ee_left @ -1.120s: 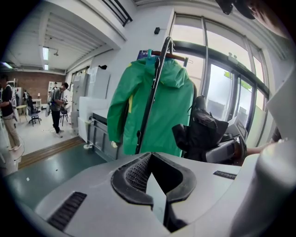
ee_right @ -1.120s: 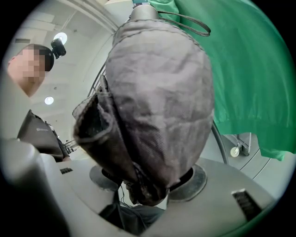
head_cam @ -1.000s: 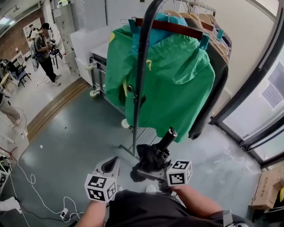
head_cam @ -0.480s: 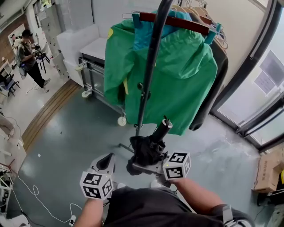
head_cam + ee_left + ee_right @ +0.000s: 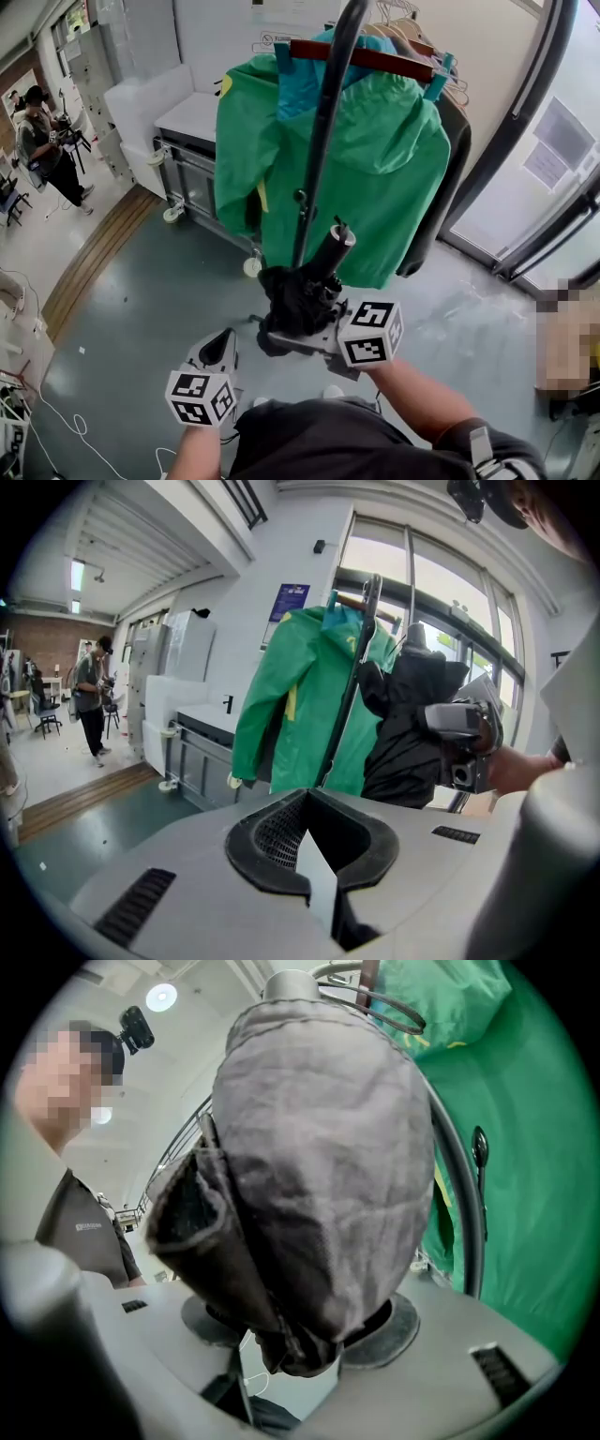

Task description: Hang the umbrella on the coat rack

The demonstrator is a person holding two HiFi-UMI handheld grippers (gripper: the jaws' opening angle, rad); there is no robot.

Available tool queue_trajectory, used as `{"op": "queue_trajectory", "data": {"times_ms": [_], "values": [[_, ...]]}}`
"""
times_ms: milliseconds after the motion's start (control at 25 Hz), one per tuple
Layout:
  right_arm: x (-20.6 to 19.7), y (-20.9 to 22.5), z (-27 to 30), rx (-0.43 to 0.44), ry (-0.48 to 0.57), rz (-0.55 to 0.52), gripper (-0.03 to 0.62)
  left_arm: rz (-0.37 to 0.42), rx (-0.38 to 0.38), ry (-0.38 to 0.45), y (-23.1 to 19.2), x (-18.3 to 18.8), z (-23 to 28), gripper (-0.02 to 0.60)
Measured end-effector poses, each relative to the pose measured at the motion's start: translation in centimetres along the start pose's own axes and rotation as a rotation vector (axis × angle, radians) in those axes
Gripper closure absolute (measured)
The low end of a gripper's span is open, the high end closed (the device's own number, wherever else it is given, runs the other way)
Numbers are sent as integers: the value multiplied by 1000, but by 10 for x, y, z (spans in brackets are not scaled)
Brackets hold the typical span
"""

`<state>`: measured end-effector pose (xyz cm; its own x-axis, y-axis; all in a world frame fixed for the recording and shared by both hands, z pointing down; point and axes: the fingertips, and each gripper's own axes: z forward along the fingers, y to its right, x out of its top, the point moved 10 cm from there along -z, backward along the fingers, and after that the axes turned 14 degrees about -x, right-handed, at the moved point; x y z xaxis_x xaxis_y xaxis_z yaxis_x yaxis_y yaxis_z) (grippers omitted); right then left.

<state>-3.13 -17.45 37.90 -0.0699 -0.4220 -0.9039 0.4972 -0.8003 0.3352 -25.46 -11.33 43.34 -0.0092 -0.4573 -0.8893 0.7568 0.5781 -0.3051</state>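
Note:
My right gripper (image 5: 286,337) is shut on a folded black umbrella (image 5: 300,295), whose handle (image 5: 333,242) points up toward the coat rack's black pole (image 5: 319,159). In the right gripper view the umbrella's dark fabric (image 5: 319,1166) fills the space between the jaws, and the pole (image 5: 459,1213) runs just to its right. My left gripper (image 5: 228,339) hangs lower left, shut on nothing. The left gripper (image 5: 309,803) looks at the rack (image 5: 352,686) and the umbrella (image 5: 412,724) held at the right.
A green jacket (image 5: 375,159) hangs on a wooden hanger (image 5: 366,56) from the rack, with darker coats (image 5: 450,169) behind it. A grey cabinet on castors (image 5: 192,169) stands at the left of the rack. Glass doors (image 5: 544,187) line the right side. A person (image 5: 42,141) stands far left.
My right gripper has risen with the umbrella and come closer to the rack's pole. The whole rack sits nearer in view. The left gripper has kept low at the left.

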Motion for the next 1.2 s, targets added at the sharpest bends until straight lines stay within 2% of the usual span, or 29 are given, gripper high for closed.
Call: {"op": "queue_trajectory", "data": {"times_ms": [400,640,920,1200], "values": [[42,-6,19,44,7,-96,356,-27,46,21,-9,-7,-14,569],[59,-15,31,101,-25,-81,357,-43,72,18,-9,-14,-22,569],[49,-16,34,111,-39,-49,356,-64,93,5,-9,-22,-27,569],[32,-15,31,101,-64,-32,357,-61,74,1,-4,-21,-21,570]]}}
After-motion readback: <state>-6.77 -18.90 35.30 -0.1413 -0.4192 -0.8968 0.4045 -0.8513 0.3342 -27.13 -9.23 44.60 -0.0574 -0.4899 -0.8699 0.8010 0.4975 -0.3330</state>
